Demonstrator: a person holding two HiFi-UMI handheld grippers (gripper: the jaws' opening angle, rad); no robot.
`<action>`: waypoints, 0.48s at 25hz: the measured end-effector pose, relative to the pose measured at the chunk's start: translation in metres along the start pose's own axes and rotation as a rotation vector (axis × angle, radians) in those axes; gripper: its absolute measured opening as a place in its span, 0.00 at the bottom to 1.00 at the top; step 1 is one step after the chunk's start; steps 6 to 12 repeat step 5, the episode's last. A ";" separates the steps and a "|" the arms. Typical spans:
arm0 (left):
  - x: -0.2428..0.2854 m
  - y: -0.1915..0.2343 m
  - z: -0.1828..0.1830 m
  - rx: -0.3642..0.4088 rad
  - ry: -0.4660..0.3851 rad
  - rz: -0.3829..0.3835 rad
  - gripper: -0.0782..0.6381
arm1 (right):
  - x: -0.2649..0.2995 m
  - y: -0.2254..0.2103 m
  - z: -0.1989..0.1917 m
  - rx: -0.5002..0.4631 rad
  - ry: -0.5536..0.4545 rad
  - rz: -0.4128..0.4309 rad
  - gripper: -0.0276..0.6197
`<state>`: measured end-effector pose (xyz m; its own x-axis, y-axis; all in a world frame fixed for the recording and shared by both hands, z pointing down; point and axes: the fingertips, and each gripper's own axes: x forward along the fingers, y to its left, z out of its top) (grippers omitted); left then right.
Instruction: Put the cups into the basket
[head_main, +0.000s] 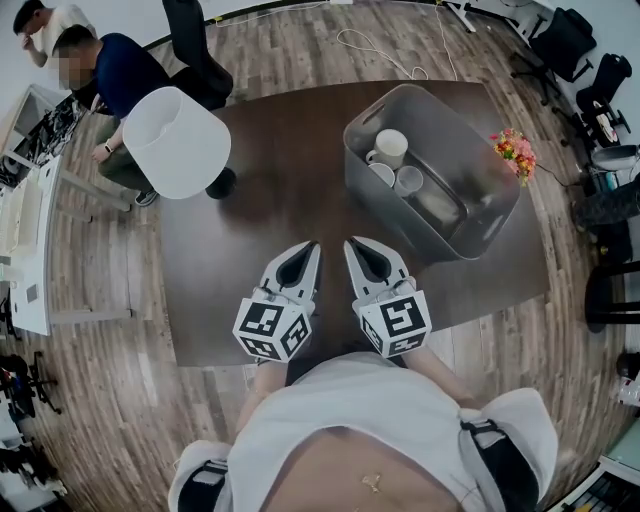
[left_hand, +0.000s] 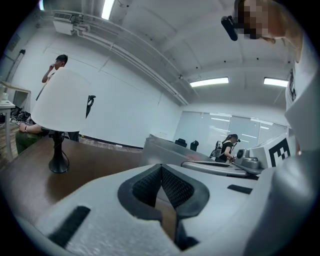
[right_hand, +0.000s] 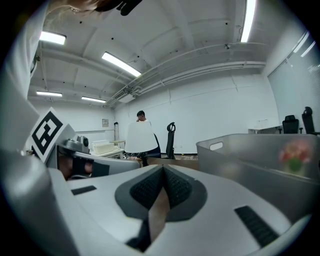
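Now: both tools shut and empty, cups lying in the basket

Seen from the head view, the grey basket (head_main: 482, 226) sits on the dark table (head_main: 270, 190), and three white cups (head_main: 390, 147) lie inside it, bunched at its far left end. Only this view looks into the basket. The two gripper views meet its outer wall from low down, so the cups stay hidden there.

The left tool (head_main: 308, 248) and the right tool (head_main: 353, 245) hover side by side over the table on the near side of the basket, apart from it, close to the person's body. In the left gripper view the left tool (left_hand: 161, 168) has its ridged pads pressed together at the tip with nothing between them. The right gripper view shows the same of the right tool (right_hand: 162, 168): pads closed on each other, holding nothing.

The right gripper view adds a handle slot (right_hand: 216, 146) in the basket wall, with a blurred pink bunch of flowers (right_hand: 295, 154) seen past the rim. From above, the flowers (head_main: 515, 152) stand just off the basket's far right side.

A white-shaded lamp (head_main: 176, 142) stands well to the left of the basket. Its black foot (left_hand: 58, 163) resting on the table is clearest in the left gripper view.
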<state>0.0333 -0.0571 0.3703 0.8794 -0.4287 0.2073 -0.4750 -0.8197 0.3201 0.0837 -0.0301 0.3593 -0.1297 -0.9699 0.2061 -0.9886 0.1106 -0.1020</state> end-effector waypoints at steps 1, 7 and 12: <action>0.000 0.000 0.000 0.000 0.001 -0.001 0.12 | 0.000 0.000 -0.001 0.001 0.002 0.001 0.06; 0.000 0.000 -0.001 -0.002 0.005 -0.001 0.12 | 0.000 0.002 -0.002 0.004 0.008 0.008 0.06; 0.000 0.000 -0.001 -0.002 0.005 -0.001 0.12 | 0.000 0.002 -0.002 0.004 0.008 0.008 0.06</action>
